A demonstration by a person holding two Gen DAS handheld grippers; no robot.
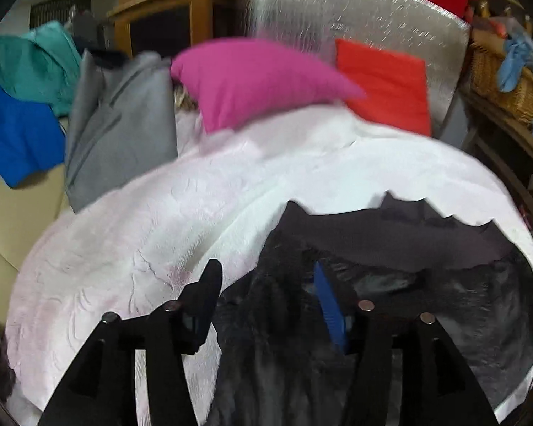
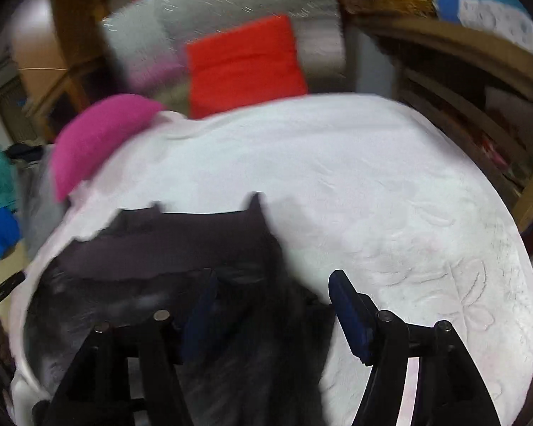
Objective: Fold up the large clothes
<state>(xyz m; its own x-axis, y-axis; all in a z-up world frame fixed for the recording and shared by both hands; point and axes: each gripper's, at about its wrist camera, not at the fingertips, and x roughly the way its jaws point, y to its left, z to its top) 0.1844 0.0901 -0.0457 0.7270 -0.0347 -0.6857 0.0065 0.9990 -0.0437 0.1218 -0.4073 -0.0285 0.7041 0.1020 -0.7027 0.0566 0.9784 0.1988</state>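
A: Status?
B: Dark fuzzy garment lies on the white quilted cover, near edge, folded part on top. Left gripper jaws apart, garment fabric between them.
A: Gripped?
B: Can't tell, too blurred to see whether the pads press. Right gripper likewise: jaws parted, garment edge in the gap, one finger over bare cover.
A: Background?
B: Pink cushion and red cushion at the far side, grey cloth beside them.
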